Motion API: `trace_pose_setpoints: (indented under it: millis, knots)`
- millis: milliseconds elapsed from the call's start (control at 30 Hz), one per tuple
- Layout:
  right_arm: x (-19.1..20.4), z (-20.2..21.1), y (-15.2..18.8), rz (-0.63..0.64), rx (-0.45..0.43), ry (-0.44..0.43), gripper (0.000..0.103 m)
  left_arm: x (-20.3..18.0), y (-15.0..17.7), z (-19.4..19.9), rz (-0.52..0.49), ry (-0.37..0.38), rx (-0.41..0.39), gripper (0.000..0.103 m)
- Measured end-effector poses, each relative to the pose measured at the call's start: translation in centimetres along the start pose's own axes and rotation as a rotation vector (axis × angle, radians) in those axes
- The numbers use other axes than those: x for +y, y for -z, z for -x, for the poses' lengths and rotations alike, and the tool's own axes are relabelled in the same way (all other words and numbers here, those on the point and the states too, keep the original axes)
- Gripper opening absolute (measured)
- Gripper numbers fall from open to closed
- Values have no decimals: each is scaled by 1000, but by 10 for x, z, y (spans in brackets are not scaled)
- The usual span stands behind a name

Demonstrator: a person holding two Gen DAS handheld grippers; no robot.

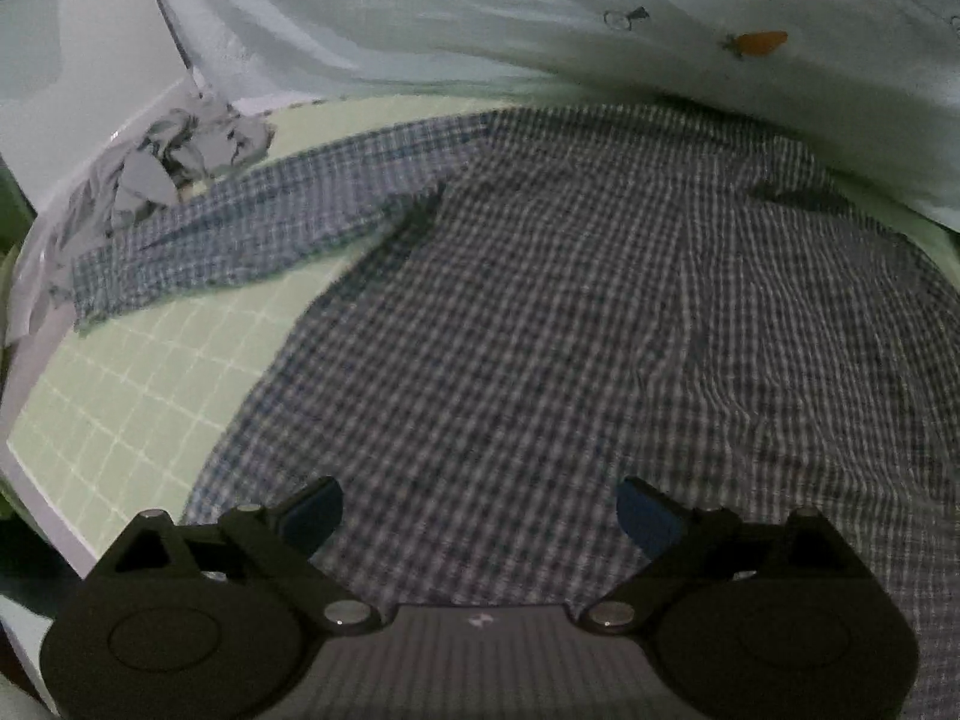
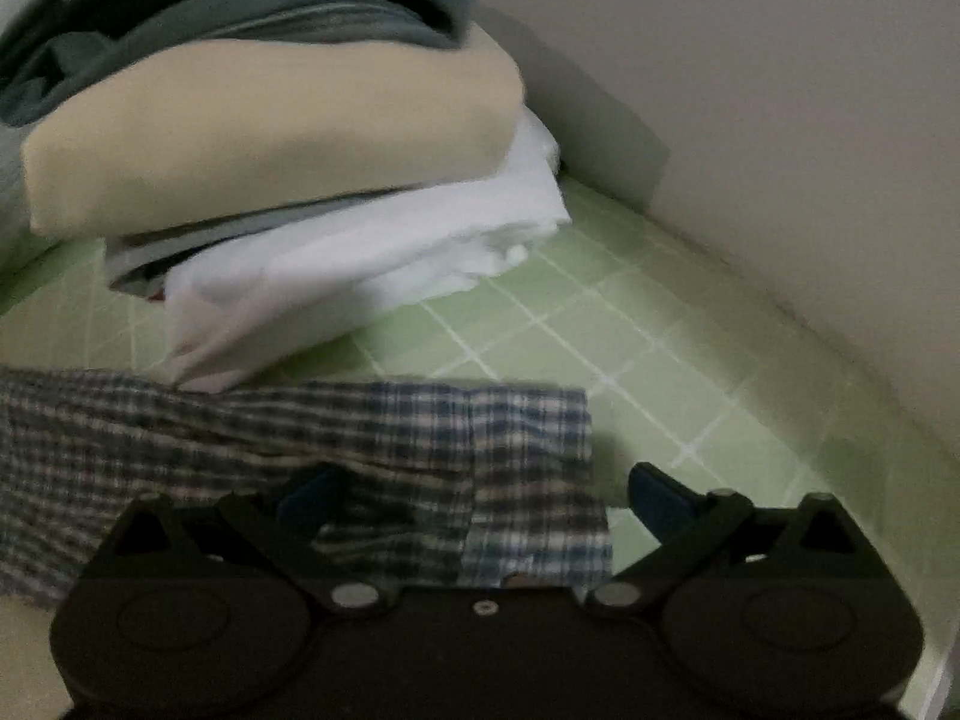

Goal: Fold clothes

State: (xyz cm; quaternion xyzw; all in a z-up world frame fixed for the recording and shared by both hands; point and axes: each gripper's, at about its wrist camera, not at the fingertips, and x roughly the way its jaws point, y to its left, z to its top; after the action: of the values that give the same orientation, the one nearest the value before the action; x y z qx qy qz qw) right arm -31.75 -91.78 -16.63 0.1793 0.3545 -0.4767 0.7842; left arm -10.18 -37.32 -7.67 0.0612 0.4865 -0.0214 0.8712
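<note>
A blue-and-white checked shirt [image 1: 570,312] lies spread flat on a green gridded mat [image 1: 138,396], one sleeve [image 1: 240,234] stretched out to the left. My left gripper [image 1: 480,516] hovers over the shirt's near part with its jaws wide open and nothing between them. In the right wrist view the end of the other checked sleeve [image 2: 420,450] lies on the mat [image 2: 660,360]. My right gripper [image 2: 483,498] stands open just above that cuff, the blue pads on either side of it without pressing on it.
A stack of folded clothes [image 2: 270,138], beige over white with dark green on top, sits right behind the sleeve. A pale wall [image 2: 780,120] bounds the mat on the right. A white garment with a carrot print [image 1: 660,18] and a crumpled grey cloth [image 1: 168,168] lie beyond the shirt.
</note>
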Motion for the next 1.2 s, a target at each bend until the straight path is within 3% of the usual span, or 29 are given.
trace_pose_setpoints:
  millis: [133, 233, 333, 400, 600, 833, 900, 1000, 1200]
  knots:
    - [-22, 1, 1, -6, -26, 162, 99, -9, 3, 6, -8, -25, -24, 98]
    - [-36, 1, 1, -44, -9, 159, 99, -7, 2, 3, 11, -35, -19, 98]
    - [-18, 9, -3, 90, -23, 199, 98, -4, 2, -3, 30, -44, 2, 98]
    - [-3, 26, -7, 99, -61, 183, 99, -2, 2, -7, 32, -51, 12, 98]
    - [95, 66, -2, 85, -43, -208, 101, 2, -2, -34, 58, -57, 76, 98]
    - [277, 95, 21, 415, -57, -643, 102, 4, -7, -72, 76, -62, 124, 98]
    - [326, 98, 29, 530, -63, -711, 102, 6, -8, -83, 98, -60, 136, 98]
    - [382, 85, 29, 625, -57, -739, 102, 9, -12, -94, 135, -53, 138, 102]
    - [453, 51, 12, 733, -18, -767, 103, 23, -19, -107, 201, -26, 119, 103]
